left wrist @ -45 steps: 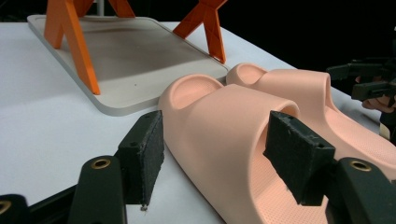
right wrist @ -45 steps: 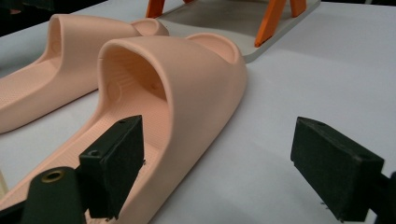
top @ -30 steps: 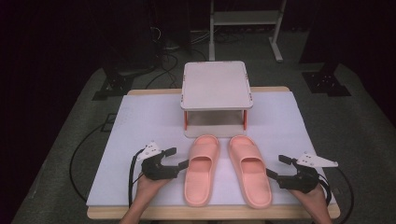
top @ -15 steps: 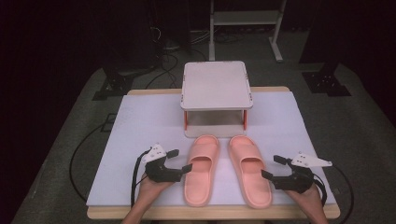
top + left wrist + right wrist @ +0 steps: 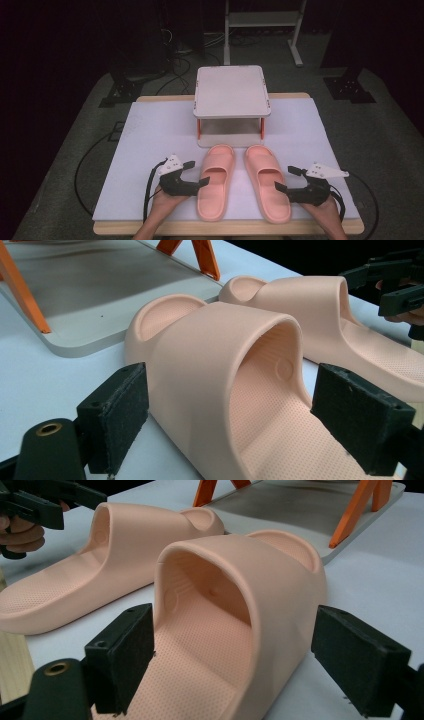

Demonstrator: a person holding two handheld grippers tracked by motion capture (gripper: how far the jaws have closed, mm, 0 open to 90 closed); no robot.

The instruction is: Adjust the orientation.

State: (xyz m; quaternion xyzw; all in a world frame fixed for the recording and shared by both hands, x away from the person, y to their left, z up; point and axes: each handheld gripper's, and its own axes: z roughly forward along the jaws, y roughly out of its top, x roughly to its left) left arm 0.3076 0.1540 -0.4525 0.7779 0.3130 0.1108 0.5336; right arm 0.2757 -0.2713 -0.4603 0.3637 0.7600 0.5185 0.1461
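Two pale pink slides, left slide (image 5: 215, 182) and right slide (image 5: 267, 181), side by side, flat, toes toward shelf

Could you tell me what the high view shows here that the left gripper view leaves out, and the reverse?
High view alone: the whole two-tier stand with its flat top, the white mat, both of the person's hands, and the floor with cables and dark equipment stands behind the table.

Left gripper view alone: the left gripper, jaws open either side of the left slipper's strap, the dotted footbed and the hollow under that strap.

Both: the two pink slippers side by side, the stand's orange legs and lower shelf, and the right gripper.
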